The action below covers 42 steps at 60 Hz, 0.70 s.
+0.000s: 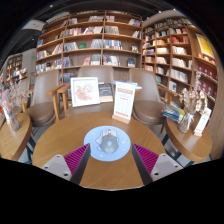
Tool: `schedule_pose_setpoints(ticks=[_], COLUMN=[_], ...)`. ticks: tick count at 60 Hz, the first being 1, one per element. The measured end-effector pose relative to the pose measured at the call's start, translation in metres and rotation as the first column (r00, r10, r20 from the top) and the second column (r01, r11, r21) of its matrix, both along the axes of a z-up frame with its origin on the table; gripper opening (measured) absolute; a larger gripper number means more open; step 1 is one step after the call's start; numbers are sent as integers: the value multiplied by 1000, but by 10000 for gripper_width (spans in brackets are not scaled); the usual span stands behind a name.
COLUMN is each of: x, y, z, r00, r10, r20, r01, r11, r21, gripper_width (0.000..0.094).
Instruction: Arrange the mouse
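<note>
In the gripper view, a round wooden table (70, 135) fills the foreground of what looks like a library or bookshop, with bookshelves (95, 40) lining the far wall. A round, pale blue mouse pad (107, 142) lies toward the table's near edge, and a small grey mouse (108, 147) sits on the pad's near half. The gripper (108, 160) hovers low over that near edge, its fingers spread wide, the pink pads (75, 157) well apart at either side of the pad and pressing on nothing. The mouse stands just ahead of the fingertips and between their lines, untouched. Beyond the pad, near the table's far edge, stand an upright picture book (85, 92) and a standing sign card (124, 101). The step appears to be the approach before grasping. The next move probably calls for advancing and lowering until the fingers flank the mouse, then closing gently.
</note>
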<state>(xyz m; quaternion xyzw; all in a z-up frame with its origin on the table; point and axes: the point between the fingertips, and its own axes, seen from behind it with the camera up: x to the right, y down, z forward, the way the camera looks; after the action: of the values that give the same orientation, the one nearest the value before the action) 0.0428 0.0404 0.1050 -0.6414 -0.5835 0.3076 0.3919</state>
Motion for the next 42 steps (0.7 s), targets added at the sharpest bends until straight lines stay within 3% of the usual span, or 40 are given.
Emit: schedule_pose_setpoints(ticks=[25,42], x=[224,269], y=[-21,-19], z=[80,109], r00=[998,991], r10=[14,29], r20=[-53,-131], r01=[-15,-29], r11=[1000,1000], r21=[-22,-1], gripper_width=[852,856])
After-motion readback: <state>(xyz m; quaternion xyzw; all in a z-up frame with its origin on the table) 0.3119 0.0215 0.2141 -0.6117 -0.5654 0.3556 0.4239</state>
